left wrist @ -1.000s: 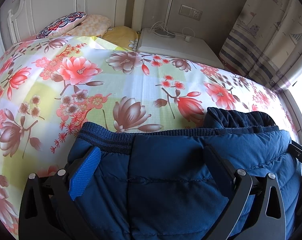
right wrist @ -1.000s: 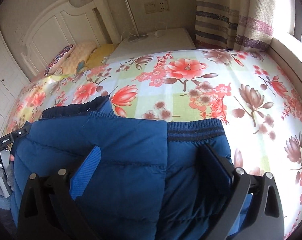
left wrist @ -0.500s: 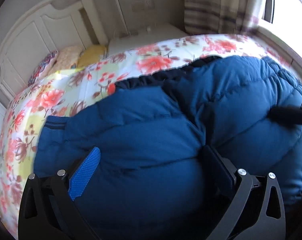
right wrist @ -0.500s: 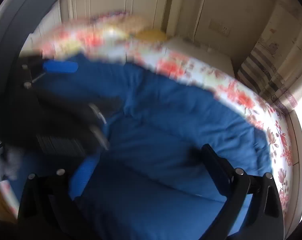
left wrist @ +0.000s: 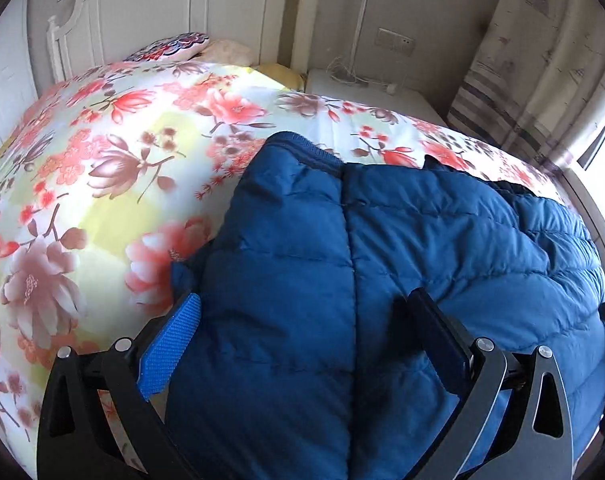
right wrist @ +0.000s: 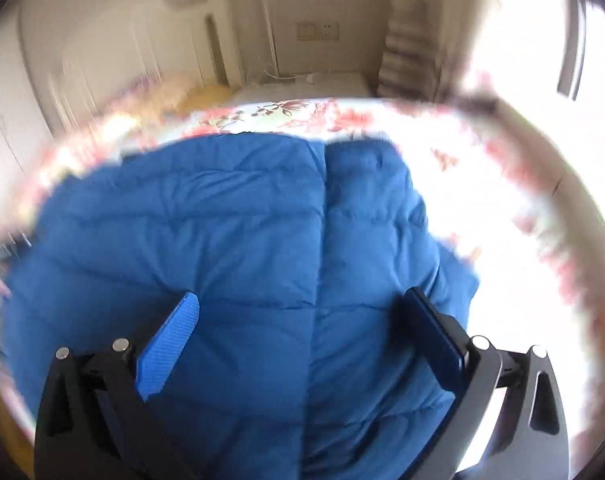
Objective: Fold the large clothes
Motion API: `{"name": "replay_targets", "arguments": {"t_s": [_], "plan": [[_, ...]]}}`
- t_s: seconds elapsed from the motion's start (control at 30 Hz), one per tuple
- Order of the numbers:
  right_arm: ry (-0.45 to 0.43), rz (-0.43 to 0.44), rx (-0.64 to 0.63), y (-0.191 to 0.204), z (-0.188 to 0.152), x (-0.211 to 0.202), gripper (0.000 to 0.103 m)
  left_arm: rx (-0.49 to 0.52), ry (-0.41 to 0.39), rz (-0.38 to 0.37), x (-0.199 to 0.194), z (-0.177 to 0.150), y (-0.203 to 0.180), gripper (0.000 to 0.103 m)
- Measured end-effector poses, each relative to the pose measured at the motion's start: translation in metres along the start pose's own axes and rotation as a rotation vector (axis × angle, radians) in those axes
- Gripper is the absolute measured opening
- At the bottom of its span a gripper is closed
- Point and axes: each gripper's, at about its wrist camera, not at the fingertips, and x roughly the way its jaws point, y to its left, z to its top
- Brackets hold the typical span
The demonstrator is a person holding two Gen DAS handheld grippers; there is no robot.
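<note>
A bed covered by a pale yellow-and-white bedspread printed with red and brown flowers fills the left and centre of the left wrist frame. At the upper left stands a white panelled wooden headboard, with a dark patterned cushion and a yellow pillow below it. A white bedside cabinet sits at upper centre, carrying a tangle of white cables; a pale wall socket plate is fixed above it. A striped beige curtain hangs at the upper right, beside a bright window.

The navy-blue quilted puffer jacket lies on the bedspread in the lower centre and right of the frame, its ribbed dark hem pointing toward the headboard — a vertical seam runs down its middle.

The left gripper hovers over the jacket, its fingers spread wide with nothing between them.

The right wrist frame is motion-blurred and overexposed at the right. The right gripper is likewise above the jacket, fingers wide apart and empty — the blue fabric fills the lower centre.
</note>
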Motion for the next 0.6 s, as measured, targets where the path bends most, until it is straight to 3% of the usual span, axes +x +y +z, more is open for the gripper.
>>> {"name": "replay_targets", "arguments": {"t_s": [0.1, 0.27, 0.37, 0.4, 0.43, 0.5, 0.6], "plan": [[-0.005, -0.006, -0.014, 0.003, -0.002, 0.008, 0.101, 0.016, 0.006, 0.029, 0.005, 0.003, -0.003, 0.099], [-0.021, 0.052, 0.021, -0.006, -0.004, 0.009, 0.101, -0.022, 0.002, -0.009, 0.005, -0.001, 0.003, 0.099], [-0.018, 0.061, 0.026, -0.006, -0.002, 0.006, 0.101, -0.018, 0.015, 0.045, 0.003, 0.002, -0.004, 0.099], [-0.015, 0.053, 0.025, -0.006, -0.001, 0.003, 0.101, -0.007, -0.004, 0.117, -0.007, 0.002, -0.013, 0.098], [-0.019, 0.003, 0.016, -0.001, 0.0, -0.003, 0.1, 0.003, -0.032, 0.13, -0.021, 0.001, -0.022, 0.098], [-0.063, -0.056, -0.03, 0.017, -0.003, -0.022, 0.098, 0.039, -0.091, 0.045, -0.051, -0.007, -0.048, 0.098], [-0.141, 0.005, -0.137, 0.066, -0.02, -0.057, 0.098, 0.185, -0.135, 0.02, -0.076, -0.023, -0.107, 0.098]]}}
